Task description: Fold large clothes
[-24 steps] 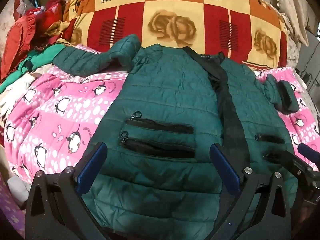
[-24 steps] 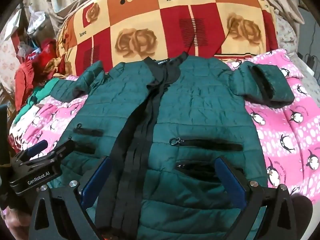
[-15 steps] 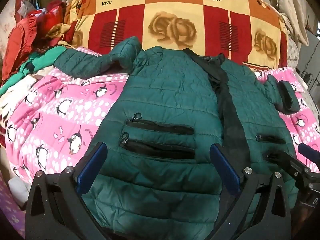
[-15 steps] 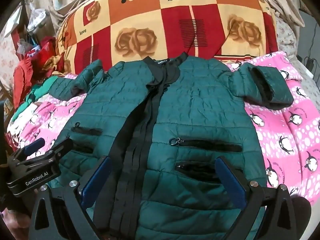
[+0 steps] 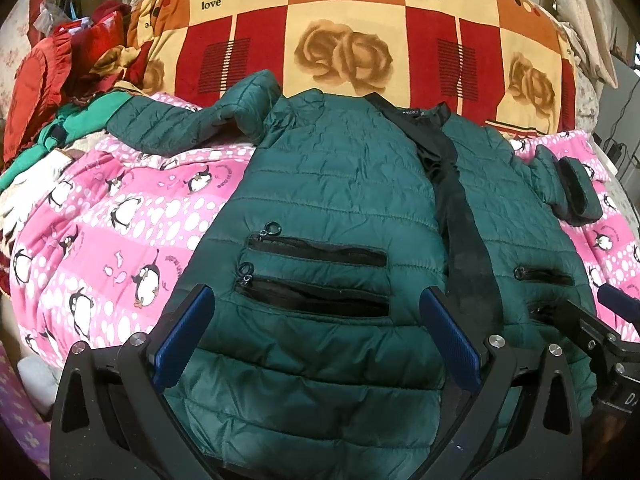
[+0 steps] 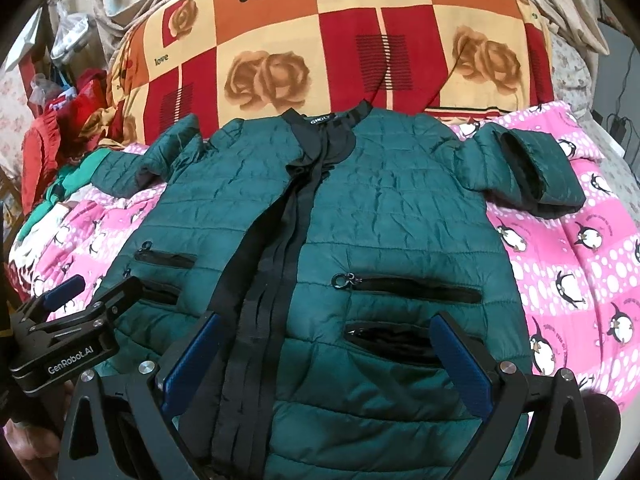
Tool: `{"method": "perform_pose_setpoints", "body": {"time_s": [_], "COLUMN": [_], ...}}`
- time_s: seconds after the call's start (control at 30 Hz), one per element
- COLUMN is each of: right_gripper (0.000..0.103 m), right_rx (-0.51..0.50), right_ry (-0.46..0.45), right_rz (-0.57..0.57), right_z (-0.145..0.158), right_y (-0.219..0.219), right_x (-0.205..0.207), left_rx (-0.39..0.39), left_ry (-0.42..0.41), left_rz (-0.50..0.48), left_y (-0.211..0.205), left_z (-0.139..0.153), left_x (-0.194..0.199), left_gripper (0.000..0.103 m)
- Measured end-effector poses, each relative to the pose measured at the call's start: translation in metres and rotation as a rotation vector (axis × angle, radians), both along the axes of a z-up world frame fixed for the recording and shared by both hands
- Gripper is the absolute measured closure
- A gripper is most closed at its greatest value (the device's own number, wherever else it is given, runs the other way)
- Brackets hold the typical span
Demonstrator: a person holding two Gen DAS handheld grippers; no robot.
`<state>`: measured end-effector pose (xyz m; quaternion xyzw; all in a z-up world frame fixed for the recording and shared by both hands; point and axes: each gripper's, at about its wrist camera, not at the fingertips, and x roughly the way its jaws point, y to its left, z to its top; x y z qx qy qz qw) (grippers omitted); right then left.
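The green jacket is quilted cloth with a slight sheen; the penguin blanket is soft, matt fleece.

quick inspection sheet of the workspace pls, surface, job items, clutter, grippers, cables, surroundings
surface: pink penguin blanket covers the bed.
job's things: green quilted jacket lies front up, unfolded, black placket closed, sleeves out to both sides.
clutter: heap of red and green clothes at the left edge.
grippers: left gripper and right gripper both open, over the jacket's lower part, holding nothing.
cables: dark cords by the far right edge.
surroundings: rose-patterned quilt printed "love" piled behind the jacket.
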<state>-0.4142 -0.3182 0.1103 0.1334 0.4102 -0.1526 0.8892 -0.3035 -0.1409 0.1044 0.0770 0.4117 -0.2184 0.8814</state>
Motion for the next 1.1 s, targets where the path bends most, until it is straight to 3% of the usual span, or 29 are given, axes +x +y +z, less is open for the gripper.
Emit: {"method": "perform_pose_setpoints", "body": {"time_s": [0.37, 0.6, 1.1], "right_gripper": [0.000, 0.000, 0.000], "right_rx": [0.012, 0.036, 0.030], "right_ry": [0.085, 0.031, 0.055], "right_rz": [-0.039, -0.030, -0.042], "right_z": [-0.002, -0.007, -0.016], "right_y": [-0.007, -0.010, -0.013], "right_x": [-0.002, -0.002, 0.001], "left_rx": [0.013, -0.009, -0.008], "left_ry": [0.011, 0.030, 0.058], "left_rz": [-0.013, -0.018, -0.035], "left_y": [-0.006, -0.007, -0.011], "left_z": [-0.009, -0.013, -0.022], "left_x": [-0.001, -0.001, 0.001], "left_gripper": [0.001, 0.001, 0.001]}}
